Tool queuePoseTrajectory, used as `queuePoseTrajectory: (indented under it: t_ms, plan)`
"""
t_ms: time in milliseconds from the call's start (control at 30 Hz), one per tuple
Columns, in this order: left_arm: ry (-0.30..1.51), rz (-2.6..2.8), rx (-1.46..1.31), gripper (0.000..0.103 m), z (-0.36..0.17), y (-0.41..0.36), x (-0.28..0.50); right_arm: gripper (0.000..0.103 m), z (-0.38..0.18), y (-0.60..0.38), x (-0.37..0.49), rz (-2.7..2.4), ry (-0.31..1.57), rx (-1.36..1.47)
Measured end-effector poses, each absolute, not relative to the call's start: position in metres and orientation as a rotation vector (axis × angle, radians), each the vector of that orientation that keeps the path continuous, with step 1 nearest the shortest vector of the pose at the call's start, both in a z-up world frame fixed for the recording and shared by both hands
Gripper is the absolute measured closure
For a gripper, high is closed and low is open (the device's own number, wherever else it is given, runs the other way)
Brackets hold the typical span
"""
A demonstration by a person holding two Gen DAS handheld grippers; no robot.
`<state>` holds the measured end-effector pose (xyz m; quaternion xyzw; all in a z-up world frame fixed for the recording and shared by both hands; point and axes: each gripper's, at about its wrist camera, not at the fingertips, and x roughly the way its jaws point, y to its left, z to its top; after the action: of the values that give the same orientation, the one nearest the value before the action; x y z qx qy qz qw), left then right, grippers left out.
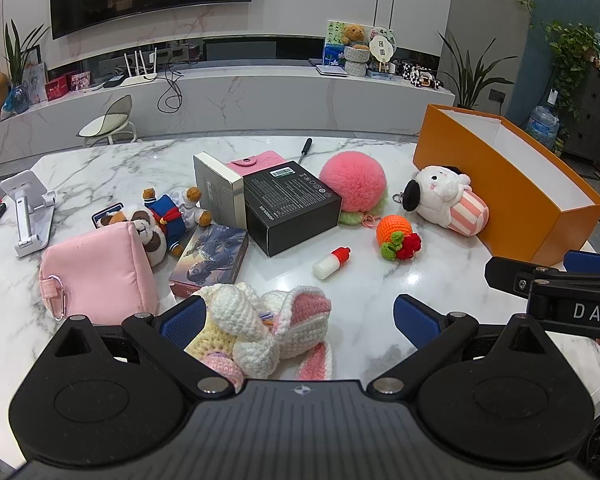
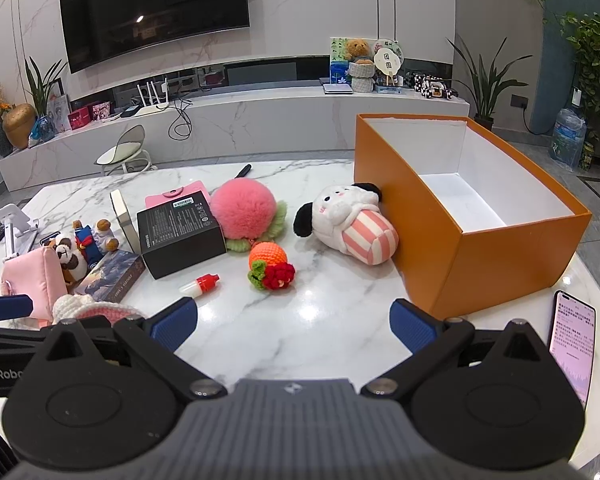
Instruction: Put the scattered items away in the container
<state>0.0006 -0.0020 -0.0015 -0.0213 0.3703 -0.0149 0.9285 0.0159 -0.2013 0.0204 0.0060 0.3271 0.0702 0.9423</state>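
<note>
The open orange cardboard box (image 2: 496, 236), right of centre in the right wrist view, shows a bare white inside, so nothing seems packed yet. The fluffy pink pompom (image 2: 243, 212), black carton (image 2: 180, 236), crocheted orange fruit (image 2: 269, 258) and the rest lie across the frame's middle. The left gripper (image 1: 298, 316), jaws wide, straddles a crocheted rabbit (image 1: 260, 328); the right gripper (image 2: 294, 322) gapes empty.
</note>
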Motion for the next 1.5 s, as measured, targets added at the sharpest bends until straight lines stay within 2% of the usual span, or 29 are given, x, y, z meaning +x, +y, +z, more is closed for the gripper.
queuePoseTrajectory:
  t_ms: [1000,1500]
  plan:
    - [0.762,-0.050,-0.015,0.000,-0.005,-0.001,-0.003,0.000,0.021,-0.205,0.016,0.145,0.656,0.015]
    - [0.857,-0.160,0.204,0.000,-0.047,-0.002,0.007,0.000,0.026,-0.233,0.022,0.130,0.621,0.076]
